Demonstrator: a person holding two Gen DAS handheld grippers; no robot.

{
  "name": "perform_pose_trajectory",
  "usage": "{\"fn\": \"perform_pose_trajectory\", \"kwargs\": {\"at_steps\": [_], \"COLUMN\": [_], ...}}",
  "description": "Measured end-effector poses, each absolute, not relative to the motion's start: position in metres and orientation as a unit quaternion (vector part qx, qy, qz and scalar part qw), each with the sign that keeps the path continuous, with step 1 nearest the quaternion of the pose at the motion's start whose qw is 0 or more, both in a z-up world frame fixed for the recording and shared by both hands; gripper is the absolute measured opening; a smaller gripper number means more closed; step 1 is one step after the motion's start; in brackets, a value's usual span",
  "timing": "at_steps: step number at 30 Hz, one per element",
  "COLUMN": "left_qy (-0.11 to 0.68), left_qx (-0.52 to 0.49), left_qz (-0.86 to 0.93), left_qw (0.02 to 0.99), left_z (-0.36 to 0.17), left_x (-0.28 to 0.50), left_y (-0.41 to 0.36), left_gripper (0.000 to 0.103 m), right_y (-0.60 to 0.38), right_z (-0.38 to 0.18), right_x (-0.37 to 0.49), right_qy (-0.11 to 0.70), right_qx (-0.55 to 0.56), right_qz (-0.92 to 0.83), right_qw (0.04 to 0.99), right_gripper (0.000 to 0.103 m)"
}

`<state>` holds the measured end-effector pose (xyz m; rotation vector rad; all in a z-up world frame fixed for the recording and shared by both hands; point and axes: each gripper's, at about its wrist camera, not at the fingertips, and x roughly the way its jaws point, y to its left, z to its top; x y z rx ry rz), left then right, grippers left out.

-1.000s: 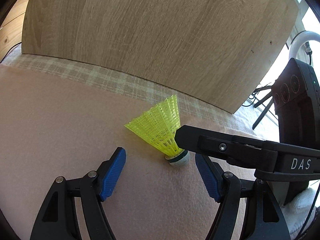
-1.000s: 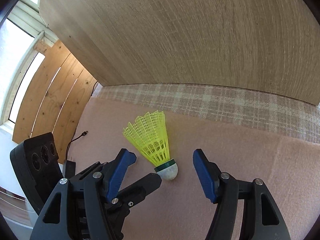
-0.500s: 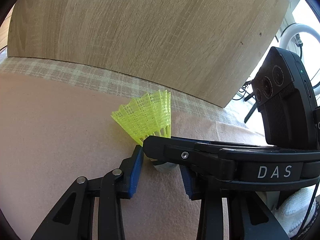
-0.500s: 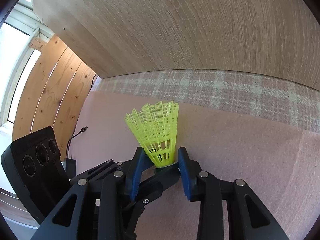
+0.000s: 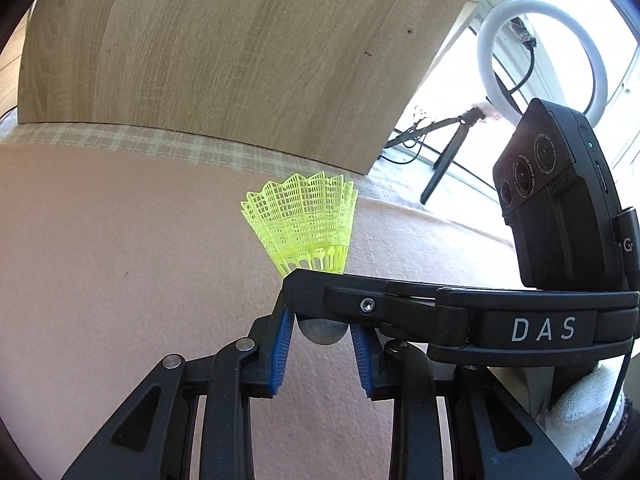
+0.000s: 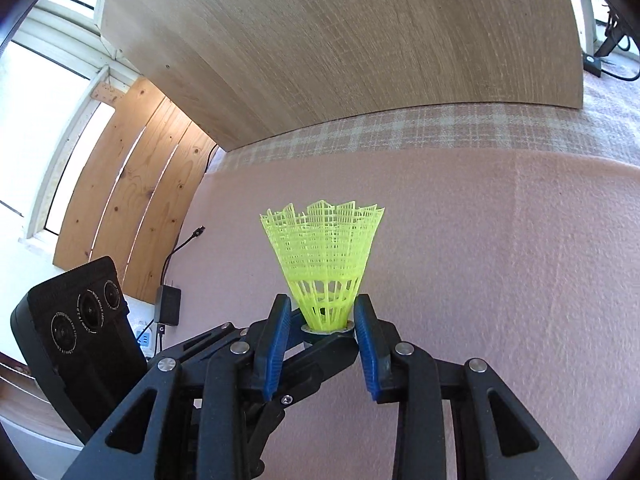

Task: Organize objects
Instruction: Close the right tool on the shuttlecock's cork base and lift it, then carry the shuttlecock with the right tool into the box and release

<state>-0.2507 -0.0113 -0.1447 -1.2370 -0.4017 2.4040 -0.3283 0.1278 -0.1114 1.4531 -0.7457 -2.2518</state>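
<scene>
A yellow plastic shuttlecock with a white cork base is held over the pink cloth, its skirt pointing away from both cameras. My left gripper has its blue pads on either side of the cork and its jaws are still closing on it. A black finger of my right gripper crosses in front of the cork from the right. In the right wrist view my right gripper pinches the same shuttlecock at its base, with a left gripper finger reaching in from below left.
A wooden board stands behind the pink cloth, which has a plaid strip at its far edge. A ring light on a tripod is off to the right. Wood slats and a charger with cable lie left. A gloved hand holds the right gripper.
Both grippers went from wide open around the shuttlecock lying on the cloth to closed on its cork. The shuttlecock now stands up in line with the fingers and has shifted with both hands.
</scene>
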Motion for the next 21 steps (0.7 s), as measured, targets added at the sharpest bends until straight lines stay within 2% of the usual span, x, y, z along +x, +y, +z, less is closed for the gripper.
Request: {"fn": "perform_pose_trajectory", "kwargs": {"at_steps": [12,21], "left_qy": [-0.101,-0.074], "left_qx": [-0.418,-0.411], "left_qz": [0.863,0.844], "left_qw": [0.265,0.337], "left_z": [-0.078,-0.055], "left_x": [-0.159,-0.092], "left_y": [0.080,0.174], "left_gripper": [0.030,0.030], "right_y": [0.184,0.255], "right_z": [-0.056,-0.034], "right_x": [-0.201,-0.104], "right_qy": [-0.281,-0.286], "right_qx": [0.462,0.425], "right_qz": [-0.827,-0.855], "right_qw": [0.154,0.085], "right_gripper": [0.027,0.027]}}
